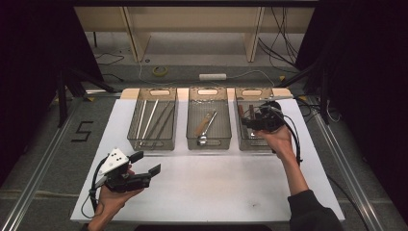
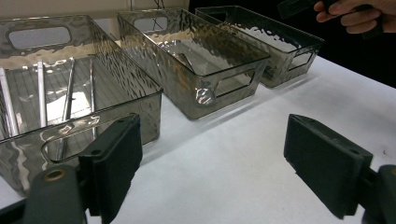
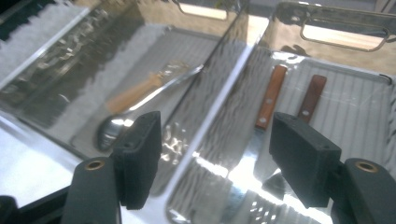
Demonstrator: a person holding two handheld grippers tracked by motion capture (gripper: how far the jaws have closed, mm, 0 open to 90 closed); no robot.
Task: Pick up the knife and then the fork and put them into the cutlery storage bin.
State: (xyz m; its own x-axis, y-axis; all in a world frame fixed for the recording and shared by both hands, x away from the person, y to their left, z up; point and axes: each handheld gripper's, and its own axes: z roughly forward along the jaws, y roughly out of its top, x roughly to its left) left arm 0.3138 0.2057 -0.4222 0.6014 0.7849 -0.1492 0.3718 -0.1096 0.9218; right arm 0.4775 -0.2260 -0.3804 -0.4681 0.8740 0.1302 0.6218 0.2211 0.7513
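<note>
A: What worries you from here?

B: I've got the right tool (image 1: 260,118) wide open and empty over the smoky ribbed clear-plastic bin (image 3: 355,93) at the white surface's (image 1: 216,187) far right corner. If I dip carelessly, a jaw could catch its wall.

A: And inside?

B: Two wooden-handled knives (image 3: 269,100) lying flat, handles riveted. My left tool (image 1: 144,163), also gaping, holds nothing near the near-left edge.
</note>
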